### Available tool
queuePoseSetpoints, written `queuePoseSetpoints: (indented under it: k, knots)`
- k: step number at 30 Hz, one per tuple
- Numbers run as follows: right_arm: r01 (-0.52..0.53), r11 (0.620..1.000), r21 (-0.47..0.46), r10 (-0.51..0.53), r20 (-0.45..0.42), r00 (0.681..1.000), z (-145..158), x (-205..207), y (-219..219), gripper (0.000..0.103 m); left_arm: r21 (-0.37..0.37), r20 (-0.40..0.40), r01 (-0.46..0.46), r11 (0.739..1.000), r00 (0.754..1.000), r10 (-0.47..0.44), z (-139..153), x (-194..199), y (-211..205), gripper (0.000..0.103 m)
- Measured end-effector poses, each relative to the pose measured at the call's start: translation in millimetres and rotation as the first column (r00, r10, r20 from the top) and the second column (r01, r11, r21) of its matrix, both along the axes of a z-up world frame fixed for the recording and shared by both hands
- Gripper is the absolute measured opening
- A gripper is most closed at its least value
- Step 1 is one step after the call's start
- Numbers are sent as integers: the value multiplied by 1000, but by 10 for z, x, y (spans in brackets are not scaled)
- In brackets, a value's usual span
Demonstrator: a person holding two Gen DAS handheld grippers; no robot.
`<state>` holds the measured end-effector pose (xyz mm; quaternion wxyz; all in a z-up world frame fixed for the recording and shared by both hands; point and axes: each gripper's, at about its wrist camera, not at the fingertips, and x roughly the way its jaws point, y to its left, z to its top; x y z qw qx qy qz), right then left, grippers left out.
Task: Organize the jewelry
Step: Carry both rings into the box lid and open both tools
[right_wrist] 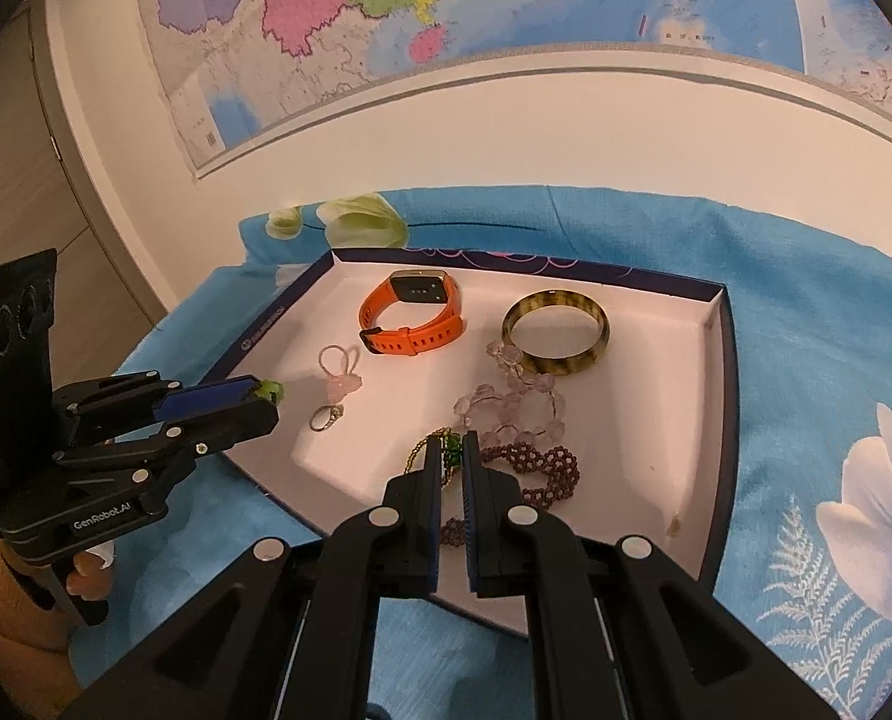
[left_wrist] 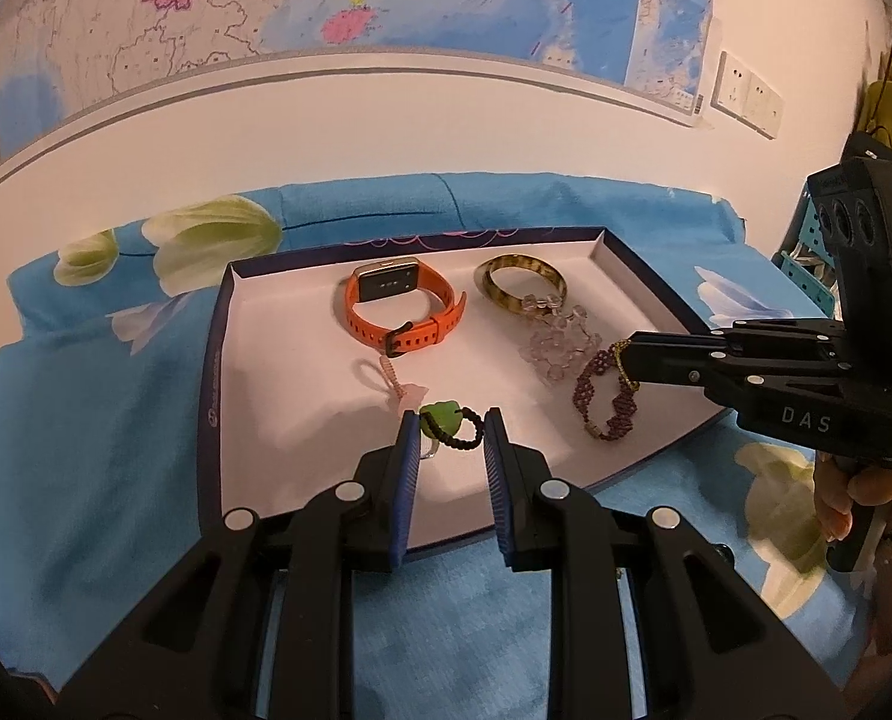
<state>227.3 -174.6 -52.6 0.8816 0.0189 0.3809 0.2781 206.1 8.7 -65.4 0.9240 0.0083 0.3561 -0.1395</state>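
A green pendant on a black bead cord (left_wrist: 443,418) sits between the blue pads of my left gripper (left_wrist: 453,420), which is shut on it just above the near part of the white-lined tray (left_wrist: 290,360). In the right wrist view the pendant (right_wrist: 270,387) shows at the tip of the left gripper (right_wrist: 263,399), over the tray's left rim. My right gripper (right_wrist: 451,445) is shut on the gold-and-green end of a purple beaded bracelet (right_wrist: 533,468). The bracelet (left_wrist: 602,399) drapes from the right gripper (left_wrist: 626,363) down to the tray floor (right_wrist: 644,420).
In the tray lie an orange watch (left_wrist: 398,315), a mottled brown bangle (left_wrist: 521,285), a clear crystal bead bracelet (left_wrist: 557,345), a pink charm on a loop (right_wrist: 341,375) and a small ring (right_wrist: 325,418). Blue floral cloth (left_wrist: 86,420) surrounds the tray; a wall with a map stands behind.
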Motion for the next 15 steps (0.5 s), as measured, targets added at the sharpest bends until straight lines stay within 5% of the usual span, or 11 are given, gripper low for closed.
queuePoseSetpoints:
  k: [15]
  knots:
    - [9,999,-45,-10,-22,1000,-94,168,103,6,1,-61,-27,1000,998,27,-153,224,27,22]
